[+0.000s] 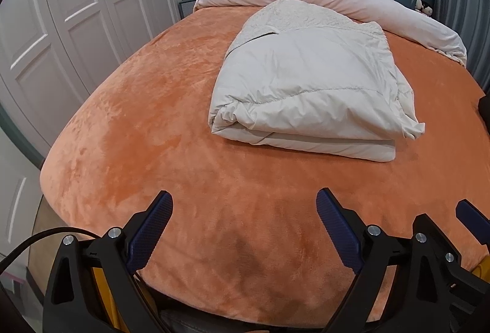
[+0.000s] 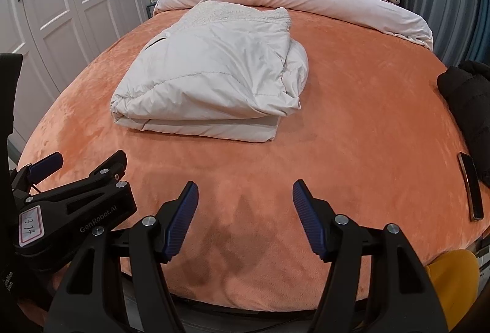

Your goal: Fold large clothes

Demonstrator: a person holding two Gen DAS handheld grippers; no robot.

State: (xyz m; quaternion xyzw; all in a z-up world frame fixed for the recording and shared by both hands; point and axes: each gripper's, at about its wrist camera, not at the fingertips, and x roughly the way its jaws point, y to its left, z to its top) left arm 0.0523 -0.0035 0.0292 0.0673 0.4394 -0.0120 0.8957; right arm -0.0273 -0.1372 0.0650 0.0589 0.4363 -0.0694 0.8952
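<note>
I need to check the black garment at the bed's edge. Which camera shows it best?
The right wrist view: the black garment lies bunched at the bed's right edge. The left wrist view catches only a dark sliver of it at its frame border.

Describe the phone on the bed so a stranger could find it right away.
Start at the orange bed cover and go to its right edge, just in front of the black garment. The phone lies flat there: slim, dark and glossy, the only hard object among the soft bedding.

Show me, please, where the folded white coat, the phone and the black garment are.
folded white coat (image 2: 211, 69): right wrist view, top panel.
phone (image 2: 471, 189): right wrist view, middle of its screen.
black garment (image 2: 468, 97): right wrist view, its bulk at the bed's right edge.
</note>
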